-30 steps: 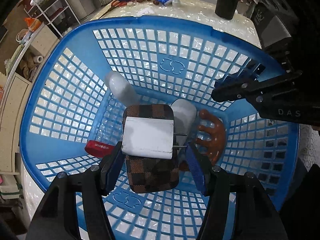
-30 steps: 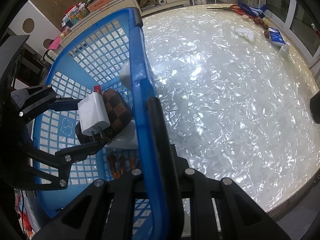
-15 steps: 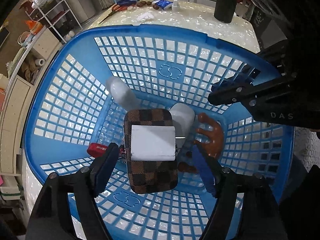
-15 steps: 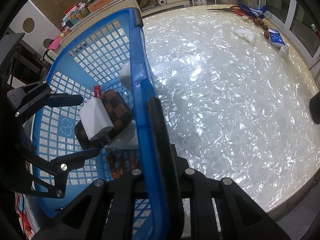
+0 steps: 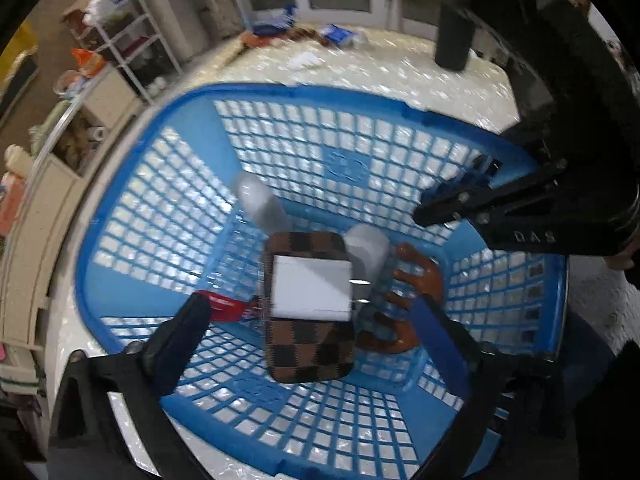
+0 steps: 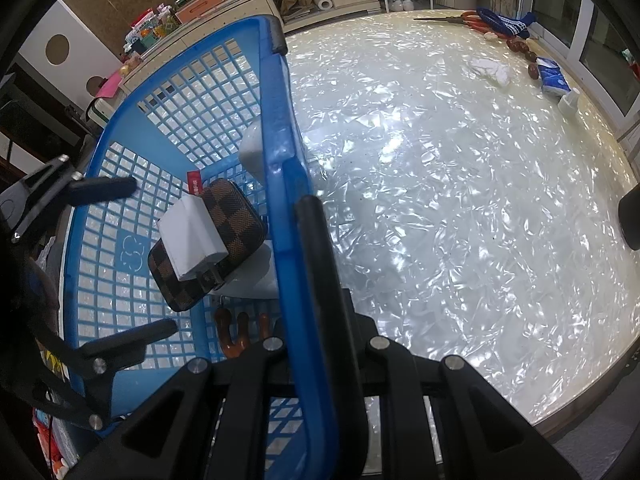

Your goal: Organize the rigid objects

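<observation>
A blue mesh basket (image 5: 352, 96) stands on the table. Inside it a white charger (image 5: 312, 284) lies flat on a brown checkered case (image 5: 308, 352), beside a brown claw clip (image 5: 424, 276), two white objects (image 5: 256, 200) and a red item (image 5: 220, 306). My left gripper (image 5: 308, 306) hovers above the charger with its jaws opening wide; the pads touch nothing. The right wrist view shows that left gripper (image 6: 132, 260) spread on either side of the charger (image 6: 192, 236). My right gripper (image 6: 300, 208) is shut on the basket's rim (image 6: 272, 80).
The pearly white table (image 6: 440, 200) stretches to the right of the basket. Scissors (image 6: 456, 20), a blue cloth and tissue packs (image 6: 552, 76) lie along its far edge. A black cylinder (image 5: 452, 40) stands beyond the basket, and a wire shelf rack (image 5: 132, 40) is off the table.
My left gripper's jaws have spread apart and let go of the white charger, which now lies on the checkered case. The left gripper has risen a little. The right gripper has kept still.
</observation>
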Tool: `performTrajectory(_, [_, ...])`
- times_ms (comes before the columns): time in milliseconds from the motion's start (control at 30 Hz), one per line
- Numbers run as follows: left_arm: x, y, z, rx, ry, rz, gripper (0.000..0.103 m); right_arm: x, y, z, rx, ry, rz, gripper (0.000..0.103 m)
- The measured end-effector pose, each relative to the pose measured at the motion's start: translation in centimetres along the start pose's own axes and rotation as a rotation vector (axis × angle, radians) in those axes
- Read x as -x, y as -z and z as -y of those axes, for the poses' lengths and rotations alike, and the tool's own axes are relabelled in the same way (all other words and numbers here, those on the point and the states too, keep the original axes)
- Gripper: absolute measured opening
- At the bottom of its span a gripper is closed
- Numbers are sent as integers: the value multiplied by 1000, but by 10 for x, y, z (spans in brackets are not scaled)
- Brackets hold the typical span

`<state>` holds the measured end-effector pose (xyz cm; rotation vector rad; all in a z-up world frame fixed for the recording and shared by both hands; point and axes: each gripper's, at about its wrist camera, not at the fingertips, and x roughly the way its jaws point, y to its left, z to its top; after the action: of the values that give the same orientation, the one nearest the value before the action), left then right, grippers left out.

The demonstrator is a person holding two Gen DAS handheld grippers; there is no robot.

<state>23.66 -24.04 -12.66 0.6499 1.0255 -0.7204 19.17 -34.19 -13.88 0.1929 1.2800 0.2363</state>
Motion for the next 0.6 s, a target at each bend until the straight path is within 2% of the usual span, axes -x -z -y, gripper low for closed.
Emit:
performTrajectory(100, [4,1,-5,42,-34,-13,103,0,0,0,0,1,2,13])
performTrajectory(200, [7,6,-9,72,-69,10,103,0,0,0,2,0,6,13])
performTrajectory(267, [7,9,-12,109,-79,19,103,1,1,1,-6,-9,8,19])
performTrajectory(300, [8,11,-12,127,-79,30,103,1,1,2,-7,-8,7,26])
performTrajectory(367, [15,15,-12,162,-73,63,103,2,2,2,-4,3,9,69])
performTrajectory(400, [17,15,-12,182,-64,71,103,2,3,3,-6,6,15,76])
performTrajectory(500, [21,17,-9,199,-88,82,103,3,6,7,-23,-23,18,83])
performTrajectory(567, [23,19,-8,210,-104,94,103,4,6,8,-20,-8,24,98])
performTrajectory(600, [24,20,-8,225,-108,104,103,5,7,7,-16,4,30,102])
